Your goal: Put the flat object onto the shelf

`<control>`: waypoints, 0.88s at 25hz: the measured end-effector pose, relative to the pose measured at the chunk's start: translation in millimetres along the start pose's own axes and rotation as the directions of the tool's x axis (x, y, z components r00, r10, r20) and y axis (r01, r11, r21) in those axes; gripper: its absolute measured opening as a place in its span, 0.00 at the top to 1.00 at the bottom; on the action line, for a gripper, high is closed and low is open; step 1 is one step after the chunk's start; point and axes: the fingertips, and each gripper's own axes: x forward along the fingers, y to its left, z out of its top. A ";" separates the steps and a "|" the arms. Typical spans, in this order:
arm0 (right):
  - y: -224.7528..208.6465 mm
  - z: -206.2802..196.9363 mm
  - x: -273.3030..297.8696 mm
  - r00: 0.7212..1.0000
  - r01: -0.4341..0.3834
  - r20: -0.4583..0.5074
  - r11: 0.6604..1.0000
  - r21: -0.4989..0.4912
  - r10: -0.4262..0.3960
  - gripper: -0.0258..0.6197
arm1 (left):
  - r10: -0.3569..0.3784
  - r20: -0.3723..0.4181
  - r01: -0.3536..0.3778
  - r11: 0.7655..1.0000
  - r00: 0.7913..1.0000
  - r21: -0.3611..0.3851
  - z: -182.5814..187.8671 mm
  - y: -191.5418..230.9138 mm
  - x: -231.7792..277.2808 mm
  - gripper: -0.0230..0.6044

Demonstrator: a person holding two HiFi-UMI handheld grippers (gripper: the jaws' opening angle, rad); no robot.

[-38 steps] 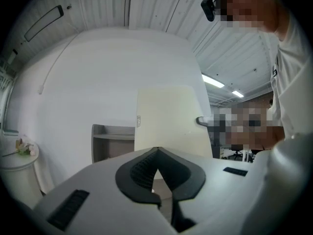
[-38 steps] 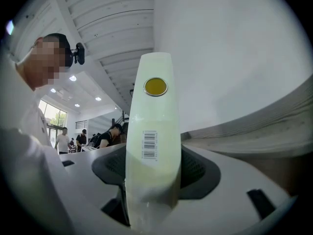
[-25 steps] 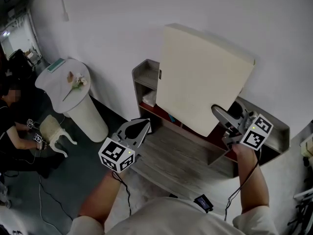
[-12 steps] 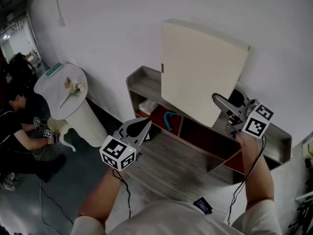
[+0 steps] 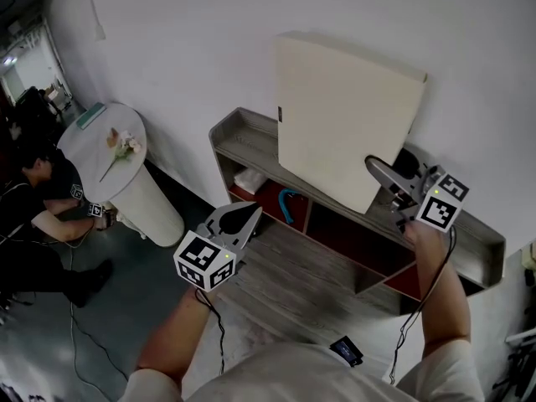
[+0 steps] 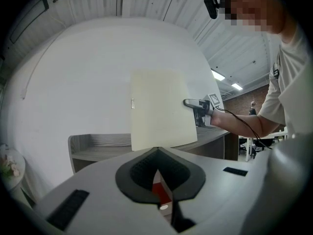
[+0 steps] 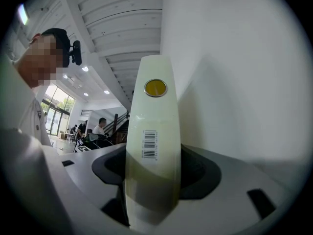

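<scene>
A plain white wall (image 5: 193,48) backs the room, above a dark grey floor (image 5: 126,308) that gives way to grey wood planking (image 5: 310,283). A round white pedestal table (image 5: 146,199) stands by the wall. Overhead, a ribbed white ceiling (image 7: 122,18) carries small lights (image 7: 85,68), with bright windows (image 7: 56,114) far off.

White short-sleeved shirt (image 5: 293,373), grey left hand-held gripper (image 5: 254,209), right hand-held gripper (image 5: 370,163), black cables (image 5: 219,329)

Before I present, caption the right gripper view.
Cream flat box held edge-on in the right gripper, barcode toward camera, white wall beside.
</scene>
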 end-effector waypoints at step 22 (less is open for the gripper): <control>1.3 -10.8 -20.3 0.998 0.061 0.018 0.998 -0.024 -0.060 0.46 | -0.014 -0.013 0.013 1.000 1.000 -0.027 -9.3 -17.8 -22.7 0.94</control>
